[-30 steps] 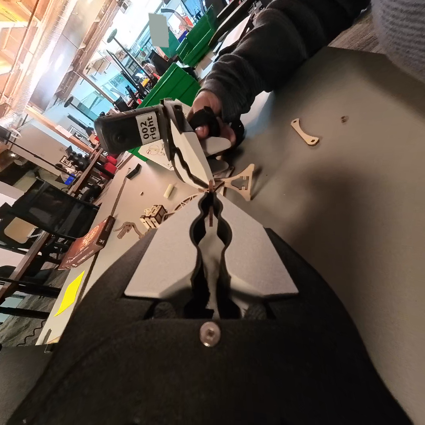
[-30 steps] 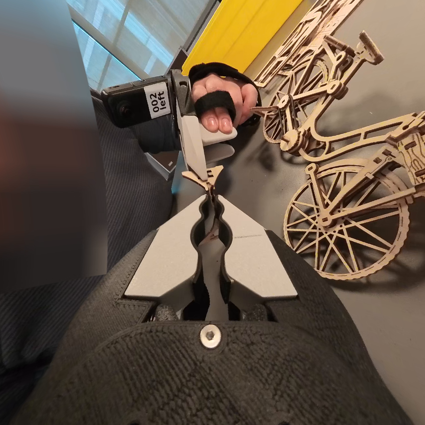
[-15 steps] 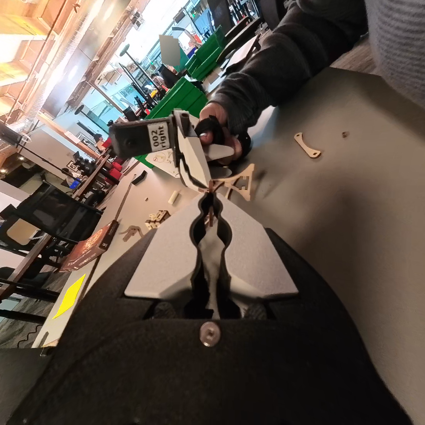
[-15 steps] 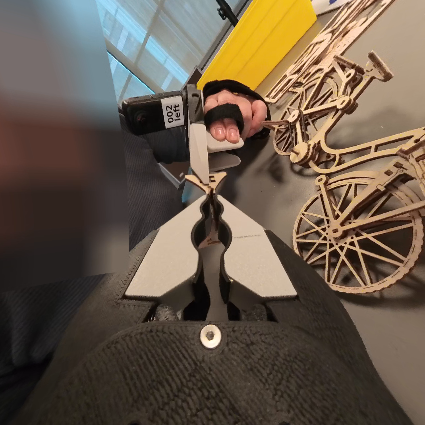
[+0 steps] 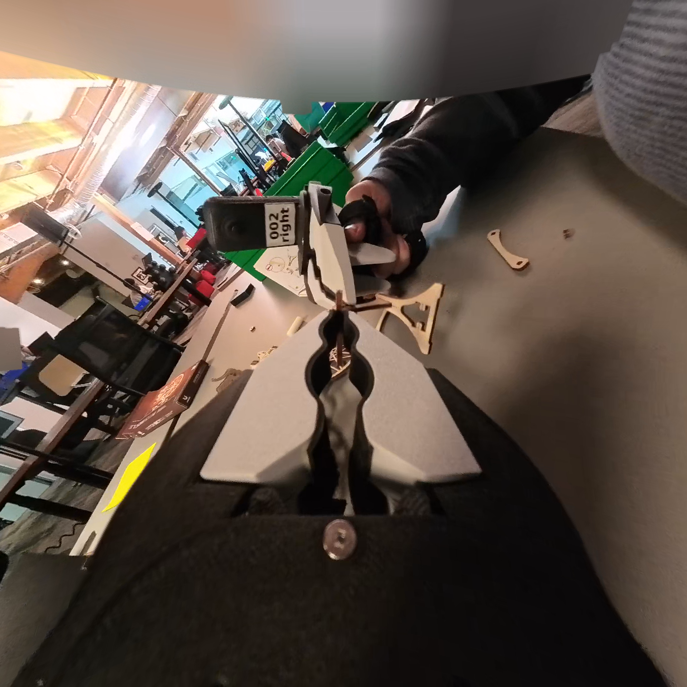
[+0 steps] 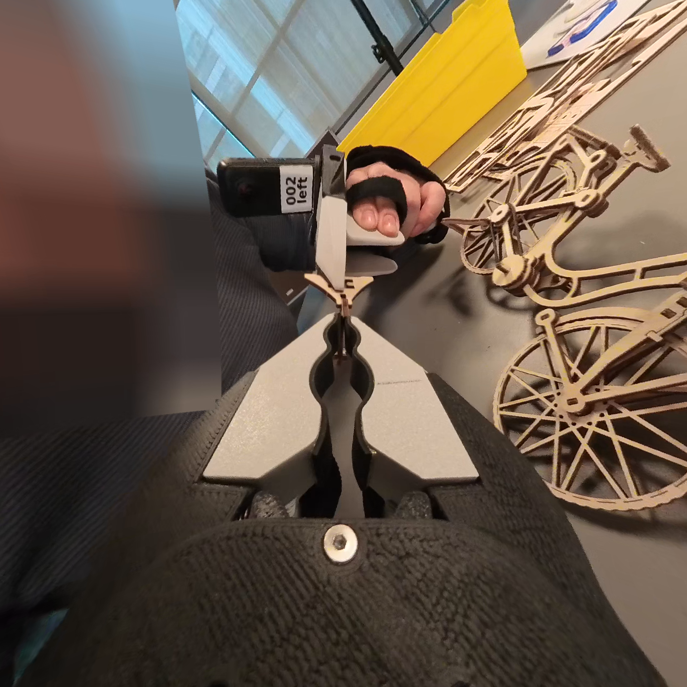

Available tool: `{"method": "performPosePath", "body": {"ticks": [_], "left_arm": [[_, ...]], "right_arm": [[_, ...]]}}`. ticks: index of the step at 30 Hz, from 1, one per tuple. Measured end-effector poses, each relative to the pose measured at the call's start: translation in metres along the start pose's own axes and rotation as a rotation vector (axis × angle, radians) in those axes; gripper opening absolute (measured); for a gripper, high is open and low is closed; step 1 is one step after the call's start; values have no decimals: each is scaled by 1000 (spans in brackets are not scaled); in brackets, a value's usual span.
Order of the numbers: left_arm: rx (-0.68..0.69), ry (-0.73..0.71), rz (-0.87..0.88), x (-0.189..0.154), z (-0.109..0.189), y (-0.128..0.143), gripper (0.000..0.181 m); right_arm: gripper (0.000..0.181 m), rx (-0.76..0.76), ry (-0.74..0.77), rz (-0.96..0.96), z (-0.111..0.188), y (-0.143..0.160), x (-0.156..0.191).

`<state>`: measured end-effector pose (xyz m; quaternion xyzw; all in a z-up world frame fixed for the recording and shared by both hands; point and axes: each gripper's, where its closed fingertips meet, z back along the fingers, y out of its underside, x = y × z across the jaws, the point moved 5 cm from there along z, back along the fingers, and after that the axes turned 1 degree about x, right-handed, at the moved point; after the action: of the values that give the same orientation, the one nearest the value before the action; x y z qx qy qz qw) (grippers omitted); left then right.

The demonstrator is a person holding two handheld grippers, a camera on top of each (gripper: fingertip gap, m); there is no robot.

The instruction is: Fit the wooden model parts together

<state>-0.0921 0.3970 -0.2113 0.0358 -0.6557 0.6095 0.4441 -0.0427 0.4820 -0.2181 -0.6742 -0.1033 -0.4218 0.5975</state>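
We carry two matching tools: the left gripper [image 5: 339, 316] and right gripper [image 6: 342, 319] each have pale grey wedge-shaped fingers with wavy black inner edges, a textured black body and one silver screw [image 6: 340, 543]. Black straps [image 6: 375, 187] cross our fingers; our sleeves [image 5: 446, 148] are dark knit.

Likely workshop: green bins [image 5: 316, 167], exposed ducting [image 5: 93, 174], worktables [image 5: 557, 334].

A yellow bin [image 6: 442, 100], green bins [image 5: 316, 171] and a brown box [image 5: 163, 403] sit on the tables.
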Motion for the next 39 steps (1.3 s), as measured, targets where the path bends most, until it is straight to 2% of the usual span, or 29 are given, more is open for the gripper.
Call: {"method": "performPosePath", "body": {"ticks": [8, 16, 26, 33, 37, 39], "left_arm": [[6, 174, 14, -16, -1, 3, 1], [3, 236, 2, -25, -2, 3, 1], [14, 247, 8, -28, -2, 2, 1], [152, 148, 89, -15, -9, 15, 1], [231, 66, 121, -8, -12, 21, 1], [247, 29, 131, -4, -12, 23, 1]], "right_arm": [[0, 171, 21, 35, -5, 16, 1], [0, 247, 19, 57, -8, 23, 3], [0, 264, 35, 79, -10, 25, 3], [6, 196, 218, 94, -2, 15, -12], [20, 182, 356, 137, 3, 8, -18], [22, 181, 429, 161, 3, 5, -19]]}}
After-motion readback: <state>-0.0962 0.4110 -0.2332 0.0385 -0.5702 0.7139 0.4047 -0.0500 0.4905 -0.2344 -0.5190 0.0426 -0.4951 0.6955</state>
